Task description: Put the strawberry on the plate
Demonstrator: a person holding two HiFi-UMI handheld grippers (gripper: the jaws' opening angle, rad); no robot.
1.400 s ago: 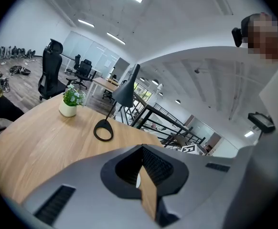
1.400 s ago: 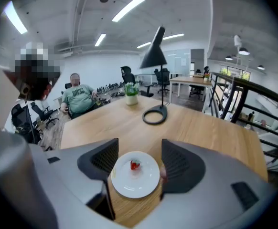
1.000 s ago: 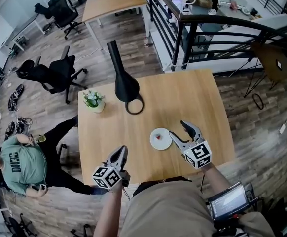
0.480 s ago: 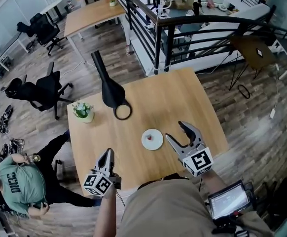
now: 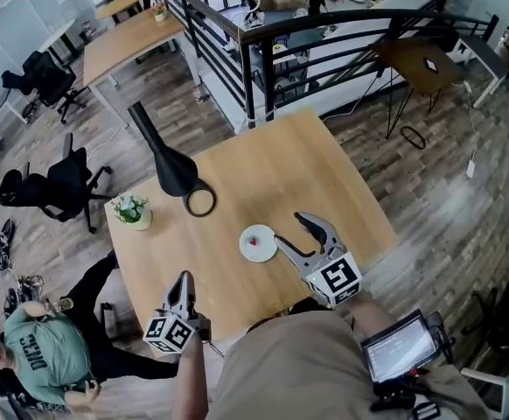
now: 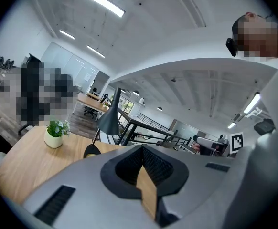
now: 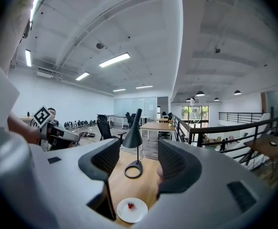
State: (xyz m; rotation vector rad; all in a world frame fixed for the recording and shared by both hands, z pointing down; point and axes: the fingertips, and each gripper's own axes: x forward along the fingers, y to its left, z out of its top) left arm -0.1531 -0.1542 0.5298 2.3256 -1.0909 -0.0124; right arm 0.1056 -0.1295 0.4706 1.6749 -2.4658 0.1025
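A small red strawberry (image 5: 254, 242) lies on the white round plate (image 5: 258, 233) near the middle of the wooden table (image 5: 272, 173). The same strawberry (image 7: 130, 205) and plate (image 7: 138, 214) show low in the right gripper view, below the jaws. My right gripper (image 5: 295, 230) stands open just right of the plate, raised above the table, with nothing between its jaws. My left gripper (image 5: 183, 286) hangs at the table's near left edge, its jaws closed together and empty.
A black desk lamp (image 5: 171, 168) with a ring base stands at the table's far left. A small potted plant (image 5: 130, 209) sits at the left edge. A person in a green shirt (image 5: 38, 348) sits on the floor to the left. A black railing (image 5: 324, 42) runs behind the table.
The head view has swung, so the table sits further left and up in frame. Both grippers stay near the table's near edge; the right stays open and the strawberry remains on the plate.
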